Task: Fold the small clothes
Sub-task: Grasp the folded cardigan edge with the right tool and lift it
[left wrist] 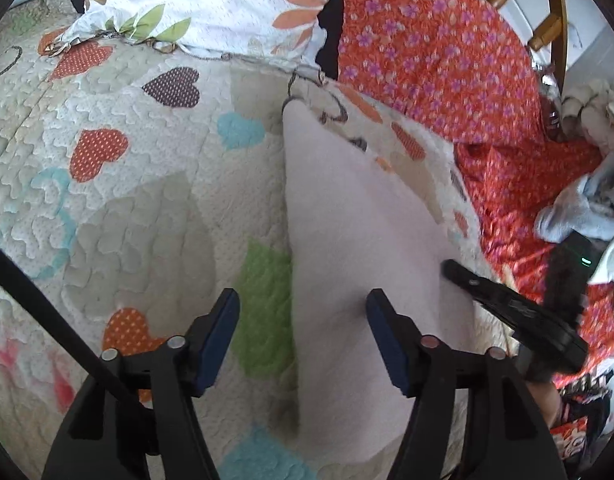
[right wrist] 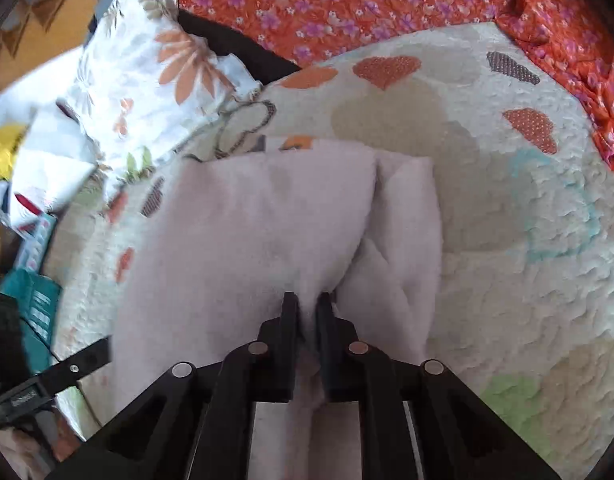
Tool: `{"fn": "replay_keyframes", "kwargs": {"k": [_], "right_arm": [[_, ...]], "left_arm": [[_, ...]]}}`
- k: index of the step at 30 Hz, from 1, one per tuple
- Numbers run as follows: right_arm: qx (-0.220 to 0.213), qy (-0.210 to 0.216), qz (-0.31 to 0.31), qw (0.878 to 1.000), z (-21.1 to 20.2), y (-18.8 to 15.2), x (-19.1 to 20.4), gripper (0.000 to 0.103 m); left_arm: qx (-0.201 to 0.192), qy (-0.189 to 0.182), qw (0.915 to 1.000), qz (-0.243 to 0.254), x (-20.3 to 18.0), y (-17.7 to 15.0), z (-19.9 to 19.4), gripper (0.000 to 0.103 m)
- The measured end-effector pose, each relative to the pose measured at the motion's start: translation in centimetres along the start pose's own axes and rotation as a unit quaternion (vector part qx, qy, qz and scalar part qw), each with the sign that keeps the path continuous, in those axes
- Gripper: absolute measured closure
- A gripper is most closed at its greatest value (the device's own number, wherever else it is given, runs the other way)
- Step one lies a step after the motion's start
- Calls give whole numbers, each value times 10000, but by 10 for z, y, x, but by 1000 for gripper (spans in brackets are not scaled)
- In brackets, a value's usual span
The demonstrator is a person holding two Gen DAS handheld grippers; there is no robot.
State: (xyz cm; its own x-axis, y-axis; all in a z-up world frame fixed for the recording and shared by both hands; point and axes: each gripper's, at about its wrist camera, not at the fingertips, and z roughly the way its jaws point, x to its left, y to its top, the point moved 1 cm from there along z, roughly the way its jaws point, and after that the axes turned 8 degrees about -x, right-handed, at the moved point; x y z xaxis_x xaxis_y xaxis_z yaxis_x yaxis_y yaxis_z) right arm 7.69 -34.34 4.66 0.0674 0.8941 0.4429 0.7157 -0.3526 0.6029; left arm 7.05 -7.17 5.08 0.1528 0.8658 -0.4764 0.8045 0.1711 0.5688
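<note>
A pale pink garment (left wrist: 347,240) lies on a quilted heart-print bedspread (left wrist: 127,200). In the left wrist view my left gripper (left wrist: 303,300) is open above the garment's left edge, holding nothing. My right gripper (left wrist: 487,288) shows at the right of that view, at the garment's right side. In the right wrist view my right gripper (right wrist: 307,300) is shut on the near edge of the pink garment (right wrist: 247,232), which has a fold along its right side.
A floral pillow (left wrist: 211,4) and an orange flowered sheet (left wrist: 435,48) lie at the back. A pile of light blue and cream clothes (left wrist: 579,208) sits at the right. A wooden chair (left wrist: 547,8) stands behind. Boxes (right wrist: 31,292) lie left of the bed.
</note>
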Motion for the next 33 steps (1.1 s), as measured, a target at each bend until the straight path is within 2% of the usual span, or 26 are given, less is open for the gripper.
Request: {"fn": "replay_keyframes", "kwargs": {"k": [3, 5, 6, 7, 8, 9, 11, 13, 14, 15, 18, 20, 21, 22, 23, 24, 25, 27, 29, 30, 31, 33], "right_arm": [[-399, -204, -316, 9985, -32, 14, 6, 96], [-514, -872, -590, 9931, -42, 13, -2, 98], [-365, -1295, -702, 9884, -37, 8, -10, 98], [-182, -1524, -723, 9855, -30, 3, -17, 98], [51, -1600, -621, 9851, -21, -3, -27, 98], [96, -1461, -410, 9884, -20, -5, -33, 96], [-49, -1154, 9, 9933, -27, -3, -42, 94], [-261, -905, 261, 9952, -35, 3, -46, 69], [-343, -799, 352, 9956, -37, 5, -47, 41], [-417, -684, 437, 9958, -35, 7, -49, 28], [-334, -584, 537, 9963, -18, 8, -51, 28], [-55, -546, 616, 9966, 4, 4, -55, 28], [100, -405, 746, 9963, 16, 4, -60, 36], [148, -228, 885, 9957, 22, 1, -61, 47], [206, 4, 1043, 9943, 28, 0, -62, 72], [236, 115, 1185, 9926, 30, 3, -59, 76], [189, 224, 1203, 9923, 28, 6, -55, 79], [-70, 674, 1211, 9903, 13, 18, -41, 82], [-274, 816, 1019, 9911, 3, 25, -29, 82], [-284, 669, 886, 9934, 4, 25, -26, 81], [-213, 332, 690, 9968, 9, 22, -24, 79], [89, -228, 554, 9982, 24, 13, -28, 70]], "left_arm": [[-14, 122, 9998, 122, -6, 2, 7, 33], [6, 205, 9995, 235, -10, 0, 14, 29], [57, 202, 9994, 278, -11, -1, 19, 28], [94, 172, 9994, 281, -12, -3, 21, 26], [125, 139, 9995, 262, -13, -4, 24, 26], [134, 129, 9996, 230, -12, -6, 26, 25], [121, 44, 9998, 157, -11, -8, 28, 21], [180, -175, 9997, 25, -10, -9, 30, 20], [250, -360, 9990, -86, -9, -10, 31, 20], [324, -562, 9976, -227, -8, -12, 33, 20], [501, -941, 9937, -359, -13, -18, 37, 20], [767, -1074, 9910, -211, -24, -29, 45, 20], [937, -1104, 9894, -81, -32, -36, 50, 31], [1065, -1033, 9888, 132, -40, -43, 54, 54], [1011, -741, 9913, 395, -47, -45, 53, 58], [949, -662, 9919, 526, -51, -44, 51, 68], [870, -647, 9923, 596, -54, -38, 43, 73], [714, -587, 9940, 580, -57, -27, 28, 74], [591, -469, 9954, 591, -54, -20, 18, 73], [591, -314, 9959, 606, -51, -20, 19, 68], [633, -143, 9959, 627, -48, -22, 23, 64], [852, 194, 9936, 710, -40, -34, 35, 59]]}}
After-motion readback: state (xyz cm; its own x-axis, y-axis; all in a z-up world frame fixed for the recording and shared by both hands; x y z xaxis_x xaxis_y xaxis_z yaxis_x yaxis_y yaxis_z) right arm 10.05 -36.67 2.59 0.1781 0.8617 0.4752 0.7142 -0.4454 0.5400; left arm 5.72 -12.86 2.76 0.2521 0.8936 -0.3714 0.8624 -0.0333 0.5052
